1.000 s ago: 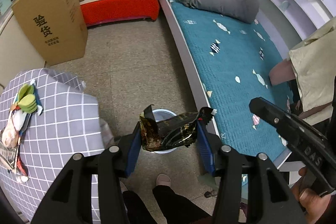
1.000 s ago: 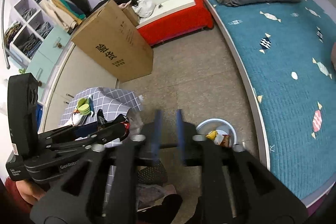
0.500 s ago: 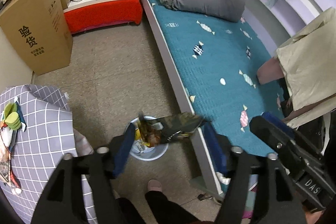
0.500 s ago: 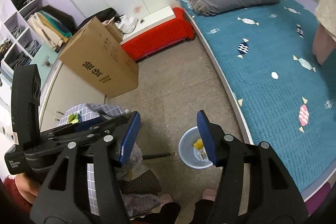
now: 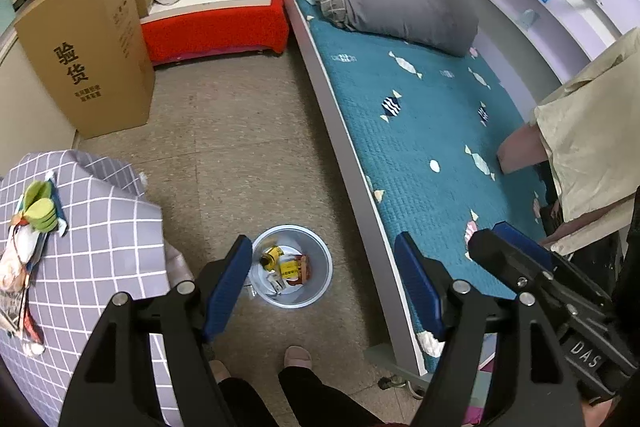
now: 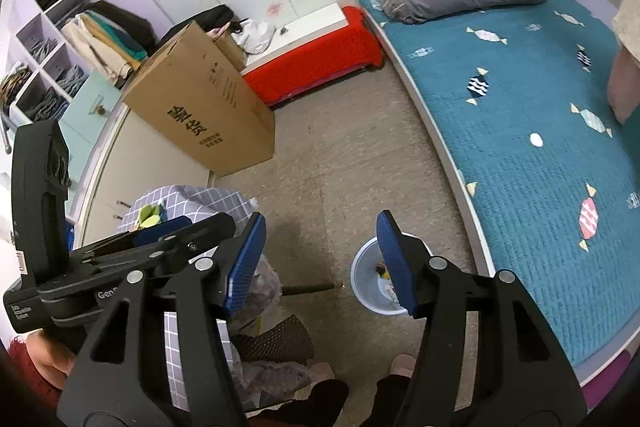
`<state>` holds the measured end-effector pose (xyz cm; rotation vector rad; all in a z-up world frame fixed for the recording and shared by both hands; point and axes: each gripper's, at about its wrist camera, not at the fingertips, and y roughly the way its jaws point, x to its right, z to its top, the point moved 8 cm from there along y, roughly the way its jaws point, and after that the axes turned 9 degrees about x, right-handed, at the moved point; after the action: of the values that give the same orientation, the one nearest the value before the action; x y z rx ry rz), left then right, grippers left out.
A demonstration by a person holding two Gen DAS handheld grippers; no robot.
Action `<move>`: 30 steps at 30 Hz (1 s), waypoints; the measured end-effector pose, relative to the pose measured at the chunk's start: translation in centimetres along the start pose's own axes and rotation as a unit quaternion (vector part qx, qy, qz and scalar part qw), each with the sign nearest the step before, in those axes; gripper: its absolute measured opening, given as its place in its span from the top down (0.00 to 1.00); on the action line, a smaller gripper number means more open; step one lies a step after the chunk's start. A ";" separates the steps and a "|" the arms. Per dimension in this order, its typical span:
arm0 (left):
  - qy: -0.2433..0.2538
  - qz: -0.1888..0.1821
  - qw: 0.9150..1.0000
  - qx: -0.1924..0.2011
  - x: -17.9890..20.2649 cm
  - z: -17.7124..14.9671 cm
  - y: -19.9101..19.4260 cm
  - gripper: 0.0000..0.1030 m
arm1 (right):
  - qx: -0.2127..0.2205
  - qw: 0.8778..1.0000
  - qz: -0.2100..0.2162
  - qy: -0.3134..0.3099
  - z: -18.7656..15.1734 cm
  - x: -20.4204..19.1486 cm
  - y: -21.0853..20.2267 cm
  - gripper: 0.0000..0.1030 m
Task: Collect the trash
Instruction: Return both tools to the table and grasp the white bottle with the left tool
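Left wrist view: left gripper (image 5: 322,247) spread wide, nothing between the blue pads (image 5: 226,287), hanging above the floor with the small grey trash bin (image 5: 317,291) just below the gap, toward 7 o'clock of it. Inside the bin, a yellow can (image 5: 273,254) and crumpled wrappers (image 5: 291,269).

Remaining litter off at 9 o'clock: a green snack packet (image 5: 38,203) and flat wrappers (image 5: 14,269) strung along the far left edge of the checked tablecloth (image 5: 100,227), long axis running roughly 12 to 6 in this view. Well apart from the bin, with the cloth's corner between.

Right wrist view: right gripper (image 6: 320,223) likewise spread and empty, the bin (image 6: 366,301) partly hidden behind its right-hand finger, the green packet (image 6: 150,215) barely showing at 9 o'clock beyond the left gripper's body.

Judged nearer to the table litter: the left gripper. Likely next: swing to 9 o'clock and turn the jaws across the pile's long axis. Flat wrappers likely hard to pinch off cloth.
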<state>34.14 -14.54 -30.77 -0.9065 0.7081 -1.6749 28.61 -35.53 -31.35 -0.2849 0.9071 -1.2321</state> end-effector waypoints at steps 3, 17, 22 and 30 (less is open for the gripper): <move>-0.011 0.010 1.000 0.005 -1.1 -0.5 -0.8 0.30 | -0.006 1.000 0.011 -0.011 -0.4 -1.1 0.3 0.44; -0.105 0.069 0.991 0.037 -10.2 -4.6 -7.2 0.30 | -0.055 0.992 0.082 -0.084 -4.4 -10.8 2.1 0.42; -0.146 0.092 0.984 0.044 -15.1 -6.3 -9.4 0.30 | -0.076 0.986 0.106 -0.107 -6.7 -15.4 3.2 0.41; -0.196 0.129 0.972 0.033 -24.5 -10.1 -12.6 0.30 | -0.113 0.976 0.132 -0.129 -11.8 -23.5 5.5 0.41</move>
<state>22.99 12.64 -31.30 -1.0133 0.4746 -1.2344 22.71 -9.37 -31.99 -0.4780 0.8275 -0.8250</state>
